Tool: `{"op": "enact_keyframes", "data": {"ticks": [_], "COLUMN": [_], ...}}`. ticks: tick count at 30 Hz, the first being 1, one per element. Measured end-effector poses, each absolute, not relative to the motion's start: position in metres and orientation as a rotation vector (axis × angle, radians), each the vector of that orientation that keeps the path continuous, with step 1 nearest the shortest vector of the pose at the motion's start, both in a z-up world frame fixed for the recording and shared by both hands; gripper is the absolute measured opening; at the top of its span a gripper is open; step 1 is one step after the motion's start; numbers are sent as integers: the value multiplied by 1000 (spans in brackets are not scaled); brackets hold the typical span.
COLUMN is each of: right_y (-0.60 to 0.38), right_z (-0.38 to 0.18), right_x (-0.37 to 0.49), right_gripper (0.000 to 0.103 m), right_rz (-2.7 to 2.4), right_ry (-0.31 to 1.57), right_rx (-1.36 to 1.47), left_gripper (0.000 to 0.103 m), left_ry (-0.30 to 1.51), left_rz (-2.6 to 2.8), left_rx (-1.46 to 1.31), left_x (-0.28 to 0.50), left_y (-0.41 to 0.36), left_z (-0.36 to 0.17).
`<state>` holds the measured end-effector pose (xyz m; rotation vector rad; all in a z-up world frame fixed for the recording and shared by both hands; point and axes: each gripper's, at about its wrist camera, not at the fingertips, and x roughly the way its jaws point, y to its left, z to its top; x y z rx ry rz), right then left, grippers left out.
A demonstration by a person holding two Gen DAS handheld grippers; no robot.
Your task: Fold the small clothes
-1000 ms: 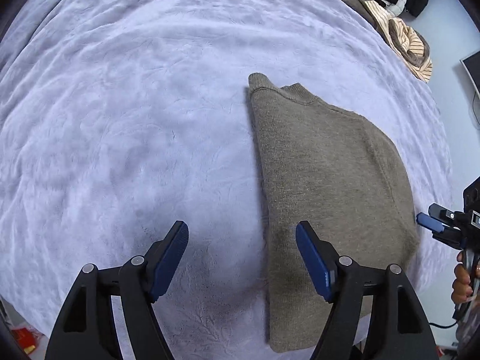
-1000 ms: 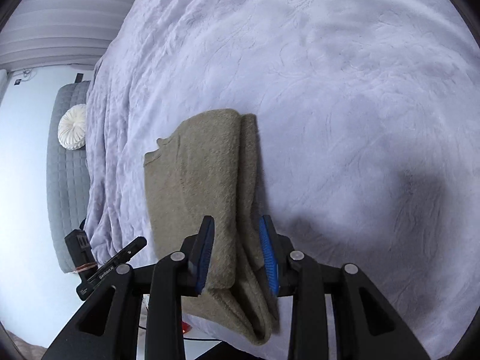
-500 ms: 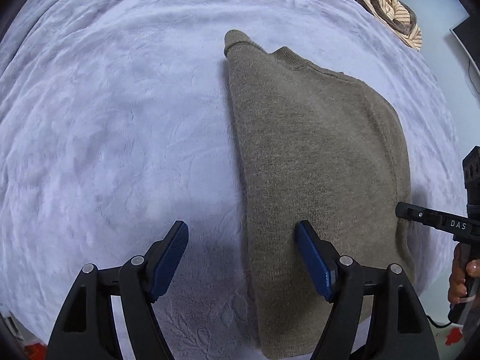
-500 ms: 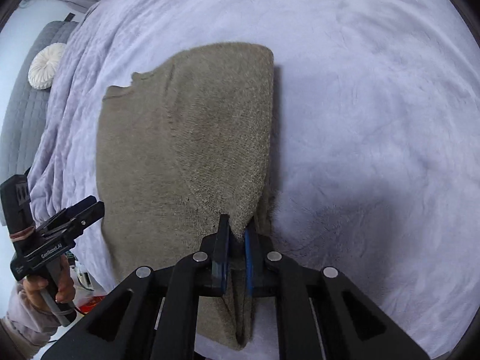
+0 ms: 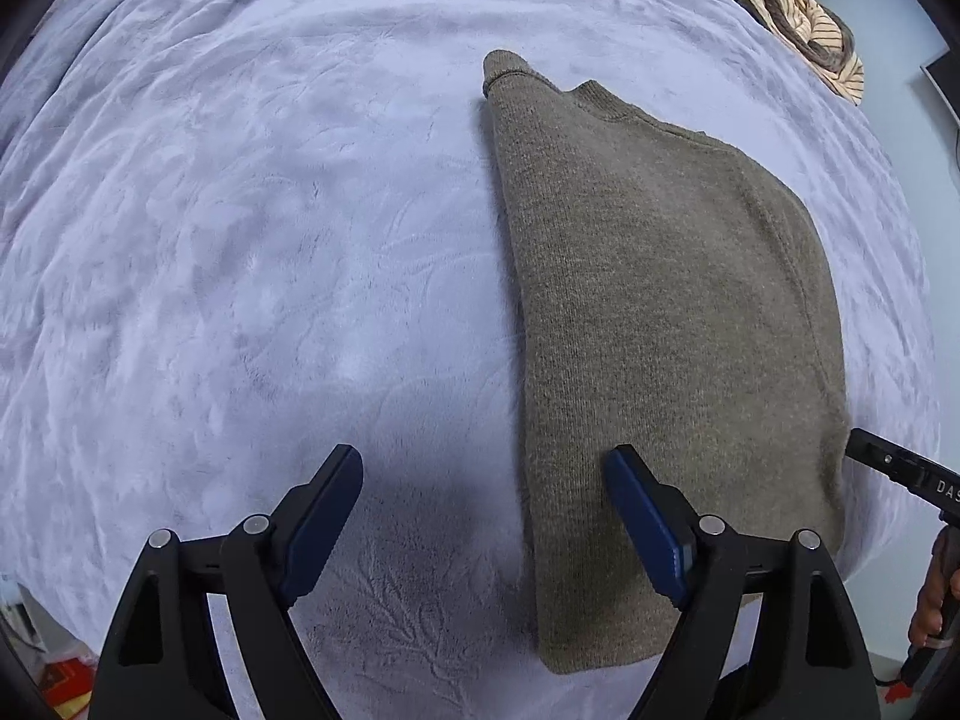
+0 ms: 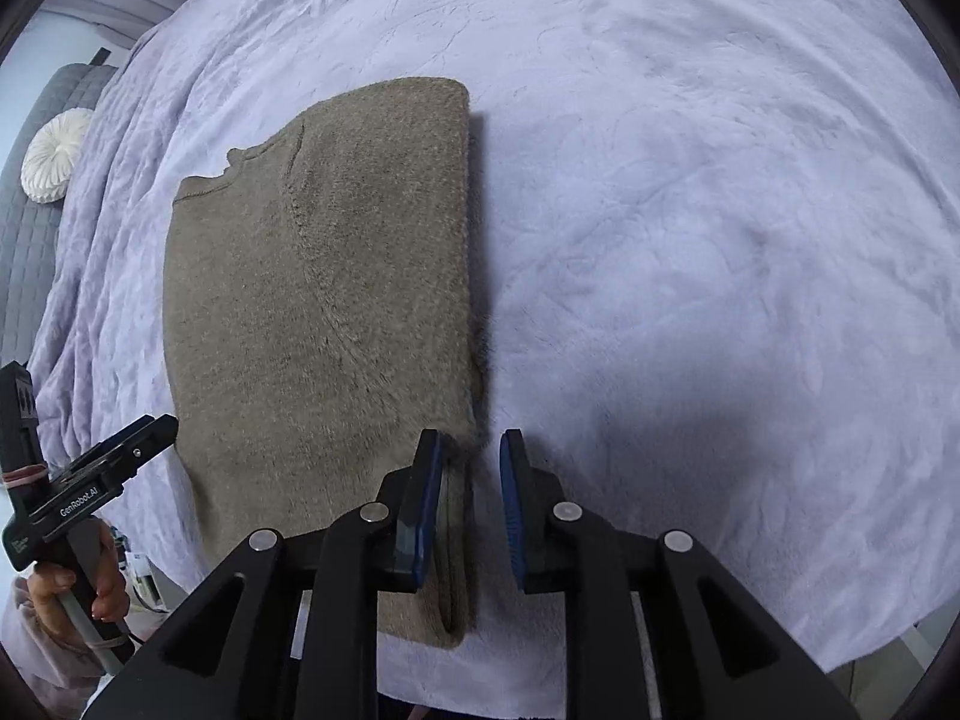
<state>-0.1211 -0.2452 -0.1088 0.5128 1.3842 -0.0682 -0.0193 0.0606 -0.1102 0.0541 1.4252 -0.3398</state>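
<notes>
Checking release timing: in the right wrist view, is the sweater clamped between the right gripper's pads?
No, the right gripper stands open, with visible gaps beside the sweater edge.

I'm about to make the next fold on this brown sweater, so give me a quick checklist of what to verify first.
1. Right gripper let go: ok, its fingers have just been opening, with the sweater's folded edge loose between them.
2. Left gripper open: ok, wide, straddling the sweater's other long edge.
3. Sweater flat: ok, no loose sleeve showing.
4. Folded edges straight: ok.
5. Blanket free beside it: ok.
6. Layers underneath aligned: cannot tell.
</notes>
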Motion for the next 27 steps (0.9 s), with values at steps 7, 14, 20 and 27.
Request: {"op": "enact_keyframes", "data": {"ticks": [7, 14, 20, 27], "right_y": [-199, -209, -217, -206], "right_z": [-87, -123, -118, -99], "right_x": [-134, -146, -154, -157], "right_gripper": [20, 14, 13, 14], "right_rz": [57, -28, -85, -132], "right_ry": [1338, 1401, 1411, 1438], "right_rx": [466, 580, 636, 549], "left_gripper": [84, 84, 84, 84], "left_ry": [1476, 1501, 1501, 1489], "left_rz": [-362, -401, -406, -434], "left_rx": [116, 144, 128, 131], "left_x": [-40, -58, -57, -56], "left_y": [61, 60, 74, 78], "left_z": [-111, -105, -94, -81]}}
